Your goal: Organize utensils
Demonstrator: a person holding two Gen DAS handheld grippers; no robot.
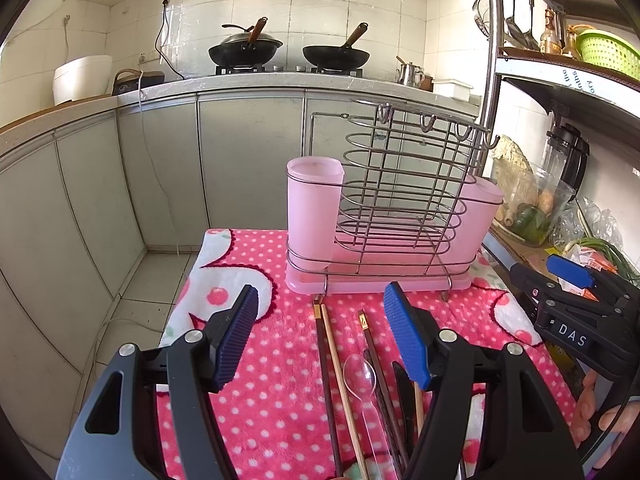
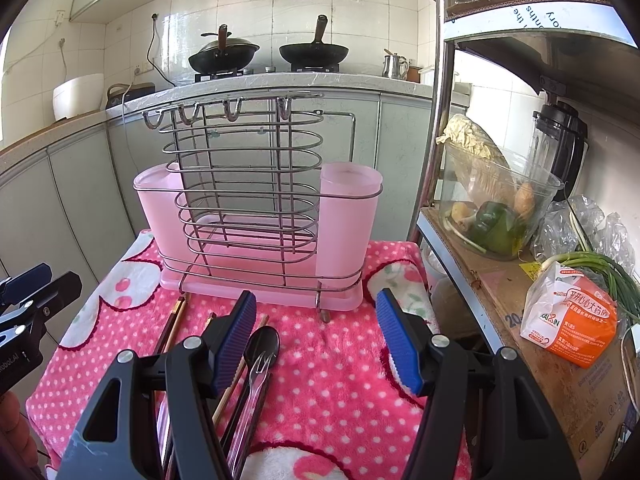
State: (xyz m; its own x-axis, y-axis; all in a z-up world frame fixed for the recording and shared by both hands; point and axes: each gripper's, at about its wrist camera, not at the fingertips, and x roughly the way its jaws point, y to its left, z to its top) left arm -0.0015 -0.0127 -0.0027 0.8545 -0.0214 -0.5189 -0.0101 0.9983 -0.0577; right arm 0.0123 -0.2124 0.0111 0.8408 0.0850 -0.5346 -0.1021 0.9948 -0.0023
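Note:
A wire utensil rack [image 1: 400, 200] on a pink drip tray [image 1: 376, 282] stands at the back of the pink dotted towel [image 1: 272, 392], with a pink cup [image 1: 314, 208] at each end. Loose utensils lie in front of it: chopsticks [image 1: 326, 368], a clear plastic spoon [image 1: 360, 372] and darker sticks [image 1: 382, 384]. My left gripper [image 1: 320, 336] hovers open over them, holding nothing. In the right wrist view the rack [image 2: 256, 184] faces me, and a black spoon [image 2: 264, 344], a clear fork [image 2: 258, 368] and chopsticks [image 2: 176, 320] lie under my open right gripper [image 2: 318, 340].
A metal shelf post [image 2: 440, 120] and a shelf [image 2: 500, 300] stand right of the towel, carrying a glass bowl of vegetables [image 2: 492, 208], a carton [image 2: 568, 316], scallions and a blender. Behind is a counter with two woks [image 1: 244, 50]. The floor drops away to the left.

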